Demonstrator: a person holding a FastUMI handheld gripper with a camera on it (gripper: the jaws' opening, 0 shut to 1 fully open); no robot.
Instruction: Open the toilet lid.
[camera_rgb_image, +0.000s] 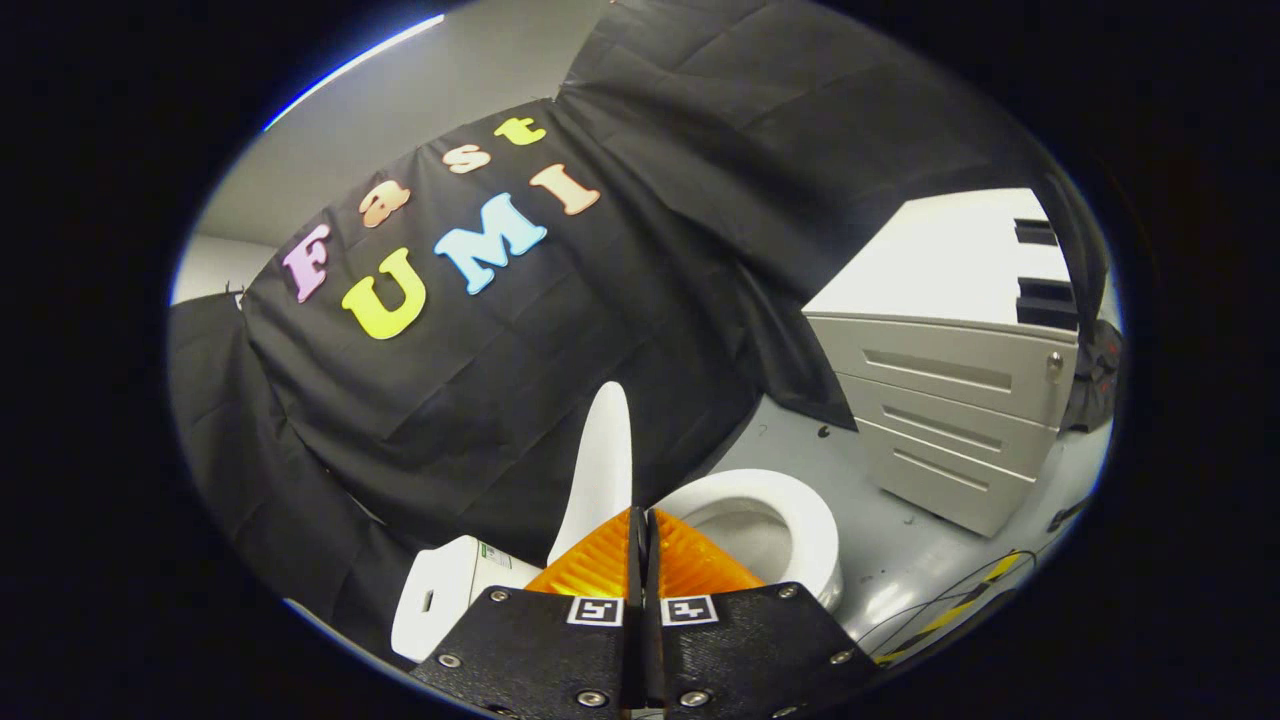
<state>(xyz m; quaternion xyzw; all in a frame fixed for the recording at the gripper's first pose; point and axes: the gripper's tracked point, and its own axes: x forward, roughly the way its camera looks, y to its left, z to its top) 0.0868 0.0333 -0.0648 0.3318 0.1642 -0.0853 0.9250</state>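
Note:
A white toilet sits on the grey floor just beyond my fingers. Its lid (602, 470) stands raised, nearly upright, seen edge-on just ahead of the fingertips. To the right of the lid the seat ring (815, 530) lies down around the bowl. The white tank (440, 595) is to the left of the lid. My gripper (641, 515) is shut, its two fingers pressed together with nothing between them. The fingertips are close to the lower edge of the lid; I cannot tell whether they touch it.
A grey drawer cabinet (950, 410) stands on the floor beyond the toilet to the right. Black cloth (480, 400) hangs behind the toilet. Cables and a yellow-black striped strip (960, 600) lie on the floor near the bowl's right side.

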